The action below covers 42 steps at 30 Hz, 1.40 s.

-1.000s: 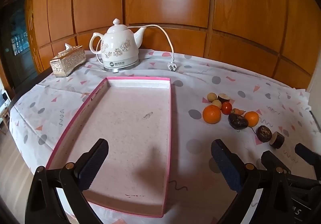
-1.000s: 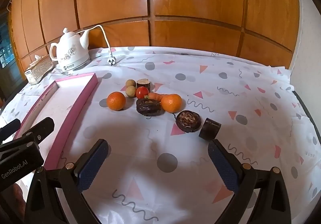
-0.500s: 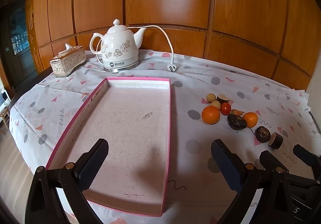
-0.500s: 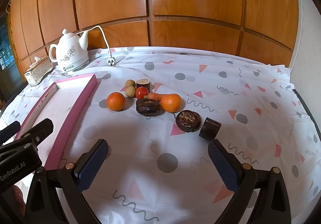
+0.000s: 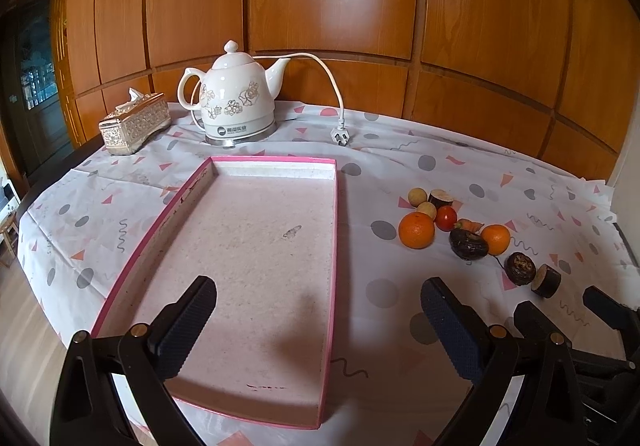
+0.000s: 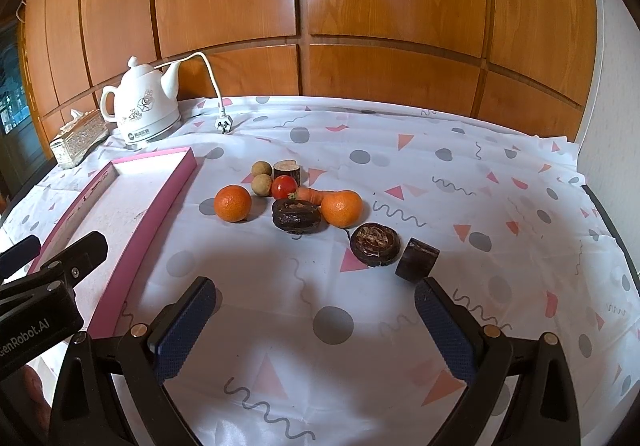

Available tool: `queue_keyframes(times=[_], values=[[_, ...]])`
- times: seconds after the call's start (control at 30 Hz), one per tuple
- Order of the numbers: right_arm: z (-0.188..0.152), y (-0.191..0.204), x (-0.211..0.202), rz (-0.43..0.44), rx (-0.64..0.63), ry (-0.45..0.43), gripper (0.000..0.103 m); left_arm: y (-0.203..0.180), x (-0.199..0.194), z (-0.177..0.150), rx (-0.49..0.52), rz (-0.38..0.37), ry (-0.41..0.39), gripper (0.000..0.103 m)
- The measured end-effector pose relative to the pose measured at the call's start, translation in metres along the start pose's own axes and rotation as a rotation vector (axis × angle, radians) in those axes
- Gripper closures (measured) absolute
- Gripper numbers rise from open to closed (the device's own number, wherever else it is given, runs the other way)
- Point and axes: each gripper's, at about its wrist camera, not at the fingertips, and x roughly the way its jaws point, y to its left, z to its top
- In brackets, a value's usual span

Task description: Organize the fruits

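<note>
A cluster of fruit lies on the patterned cloth: two oranges [image 6: 233,203] [image 6: 341,208], a red tomato [image 6: 284,186], two small tan longans [image 6: 261,168], a piece of carrot [image 6: 313,195] and several dark brown pieces [image 6: 296,215]. The same cluster sits at the right in the left wrist view, led by an orange [image 5: 416,230]. A shallow pink-rimmed tray [image 5: 334,230] lies empty to its left. My left gripper [image 5: 318,322] hangs open over the tray's near end. My right gripper [image 6: 315,320] stands open above the cloth, short of the fruit.
A white floral kettle [image 5: 236,102] with its cord and plug [image 5: 341,135] stands behind the tray. A gold tissue box [image 5: 134,124] sits at the back left. Wooden wall panels close off the far side. The table edge drops away at the left.
Both views have shifted only slightly; the fruit cluster sits a touch higher and further off in the left wrist view. Both grippers remain open.
</note>
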Motion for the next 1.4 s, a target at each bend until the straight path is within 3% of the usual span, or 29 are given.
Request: queue_keyframes(times=[0.87,1.4], values=[[0.000,-0.005,-0.002,0.009,0.006,-0.016,0.002,-0.008,-0.002,0.000,-0.005,-0.018,-0.002,0.000],[0.000,-0.057,0.015,0.007,0.147,0.037,0.003,-0.037,0.013,0.007,0.045,-0.233,0.082,0.000]])
